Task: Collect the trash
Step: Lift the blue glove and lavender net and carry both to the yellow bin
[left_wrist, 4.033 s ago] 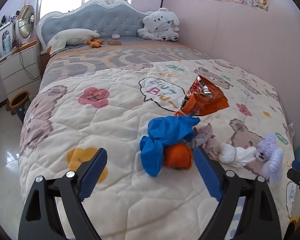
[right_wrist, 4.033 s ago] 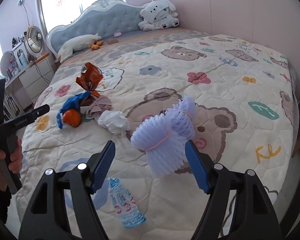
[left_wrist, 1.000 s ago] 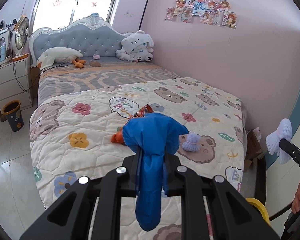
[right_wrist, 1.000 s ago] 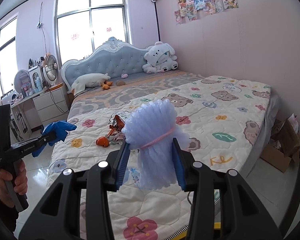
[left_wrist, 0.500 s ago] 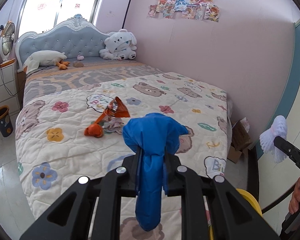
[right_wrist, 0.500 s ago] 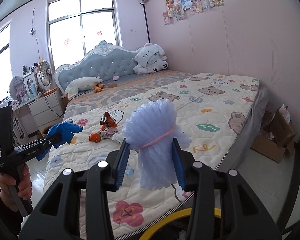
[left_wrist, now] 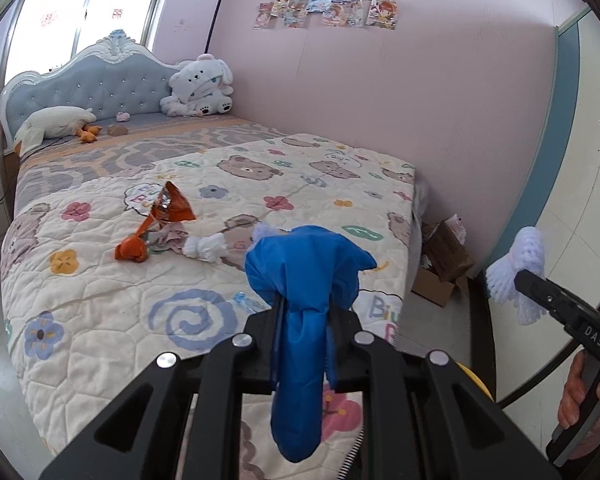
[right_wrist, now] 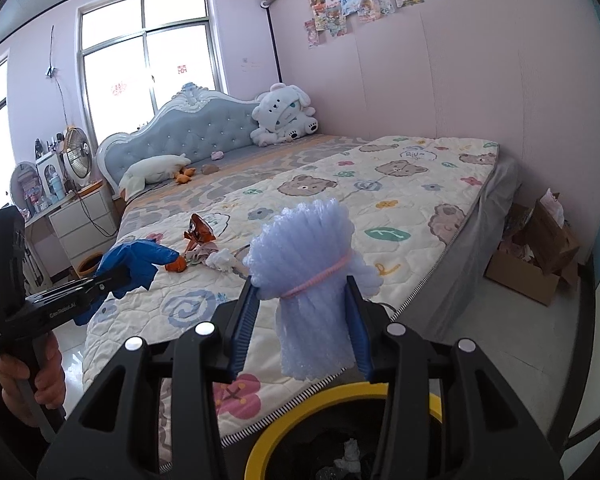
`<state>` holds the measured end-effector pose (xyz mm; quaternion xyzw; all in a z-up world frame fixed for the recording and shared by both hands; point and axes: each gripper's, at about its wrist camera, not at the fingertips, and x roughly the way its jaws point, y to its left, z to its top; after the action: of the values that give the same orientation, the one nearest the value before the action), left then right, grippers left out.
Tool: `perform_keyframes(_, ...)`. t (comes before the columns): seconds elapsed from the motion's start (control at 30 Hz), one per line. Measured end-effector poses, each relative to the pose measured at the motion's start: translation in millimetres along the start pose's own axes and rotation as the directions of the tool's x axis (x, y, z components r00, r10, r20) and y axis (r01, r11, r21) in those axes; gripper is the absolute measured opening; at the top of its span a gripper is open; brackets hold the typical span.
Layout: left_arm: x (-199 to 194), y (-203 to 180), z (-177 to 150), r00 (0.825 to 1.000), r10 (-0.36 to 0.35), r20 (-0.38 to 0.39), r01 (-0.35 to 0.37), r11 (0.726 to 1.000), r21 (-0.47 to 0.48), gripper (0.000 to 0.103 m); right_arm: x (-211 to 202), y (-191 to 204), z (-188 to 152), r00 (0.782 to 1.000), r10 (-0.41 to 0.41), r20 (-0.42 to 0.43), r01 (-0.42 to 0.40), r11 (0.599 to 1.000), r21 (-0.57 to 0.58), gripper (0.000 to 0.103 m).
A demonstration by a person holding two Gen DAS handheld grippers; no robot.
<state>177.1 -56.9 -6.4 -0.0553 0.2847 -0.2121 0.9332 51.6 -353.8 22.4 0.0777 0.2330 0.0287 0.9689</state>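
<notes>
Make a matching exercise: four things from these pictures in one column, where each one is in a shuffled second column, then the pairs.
1. blue glove
2. foam fruit net
3. orange snack wrapper
4. yellow-rimmed bin

A. lying on the quilt
B. clamped in the left gripper
C. on the floor at the foot of the bed
D. clamped in the right gripper

Pairs: 1-B, 2-D, 3-A, 4-C

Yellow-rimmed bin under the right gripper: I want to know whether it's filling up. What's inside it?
Inside the bin a few pale crumpled scraps lie against a dark interior. The right gripper, shut on foam netting, covers most of the opening, so fullness cannot be judged.
</notes>
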Motion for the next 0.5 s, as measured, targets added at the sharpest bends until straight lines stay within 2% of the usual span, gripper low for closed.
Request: perform_keyframes(0.5,0,-68,-37,0.994,-0.094,-0.055,0.099,0.991,0.094,0.015,-38,-22,-34,1.0,-0.003,-0.02,0.003,0.999,0.033,0.042)
